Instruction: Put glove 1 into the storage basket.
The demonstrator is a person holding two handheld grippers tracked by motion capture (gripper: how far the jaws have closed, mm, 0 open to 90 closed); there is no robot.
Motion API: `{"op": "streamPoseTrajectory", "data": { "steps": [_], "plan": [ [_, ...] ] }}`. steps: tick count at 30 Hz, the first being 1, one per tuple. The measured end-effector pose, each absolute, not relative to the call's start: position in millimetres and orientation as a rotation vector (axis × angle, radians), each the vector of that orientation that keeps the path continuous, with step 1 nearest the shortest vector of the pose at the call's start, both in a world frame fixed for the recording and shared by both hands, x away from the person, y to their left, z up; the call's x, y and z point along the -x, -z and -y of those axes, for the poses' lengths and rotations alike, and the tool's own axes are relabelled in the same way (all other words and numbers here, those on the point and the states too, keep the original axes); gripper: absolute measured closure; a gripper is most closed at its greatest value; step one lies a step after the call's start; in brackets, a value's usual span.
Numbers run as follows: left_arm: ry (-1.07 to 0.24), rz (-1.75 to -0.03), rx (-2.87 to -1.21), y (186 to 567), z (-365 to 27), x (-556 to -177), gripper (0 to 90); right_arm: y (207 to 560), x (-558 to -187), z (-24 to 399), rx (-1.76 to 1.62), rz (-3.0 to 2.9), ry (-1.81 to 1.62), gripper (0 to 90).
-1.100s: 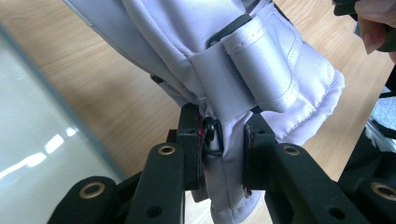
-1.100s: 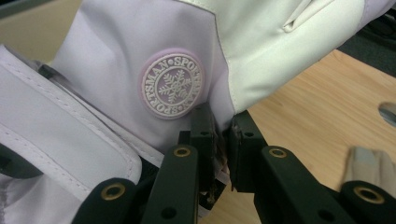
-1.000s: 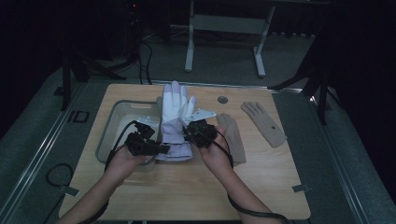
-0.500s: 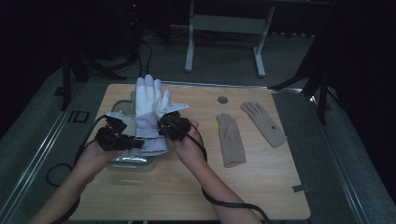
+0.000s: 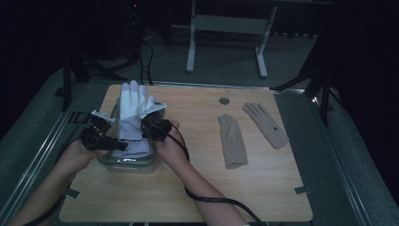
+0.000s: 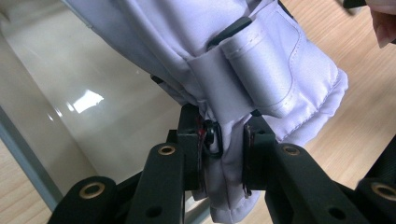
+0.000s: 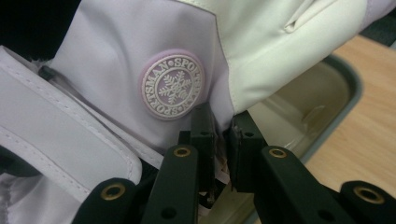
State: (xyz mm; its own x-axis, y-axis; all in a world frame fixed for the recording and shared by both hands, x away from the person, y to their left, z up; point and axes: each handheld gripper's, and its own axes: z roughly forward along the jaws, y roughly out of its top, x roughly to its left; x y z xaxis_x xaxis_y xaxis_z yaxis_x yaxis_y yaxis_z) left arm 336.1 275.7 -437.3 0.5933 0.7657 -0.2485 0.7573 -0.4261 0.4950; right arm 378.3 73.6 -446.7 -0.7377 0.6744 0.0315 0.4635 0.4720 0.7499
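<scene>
white-lilac glove [image 5: 132,111] | snowflake badge [image 7: 173,85] | tan gloves [image 5: 232,140]

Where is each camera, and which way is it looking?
High view: above the person's side, looking forward and down at the table; both forearms, hands, left gripper and right gripper show.
Left gripper view: rides the left gripper, looking along its fingers pinching the white glove over the clear bin.
Right gripper view: rides the right gripper, looking along its fingers pinching the glove beside its snowflake badge.
Shared: glove, bin.
</scene>
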Motion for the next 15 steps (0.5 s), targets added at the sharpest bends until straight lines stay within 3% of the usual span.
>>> {"op": "streamPoseTrajectory", "data": {
  "steps": [8, 15],
  "plan": [
    [0.058, -1.249, -2.263, 472, -280, -340, 73.3, 482, -387, -83, -1.034, -2.551, -1.033, 82.1],
    [0.071, -1.273, -2.249, 484, -280, -340, 68.1, 491, -391, -84, -1.078, -2.589, -0.997, 81.9]
  ]
}}
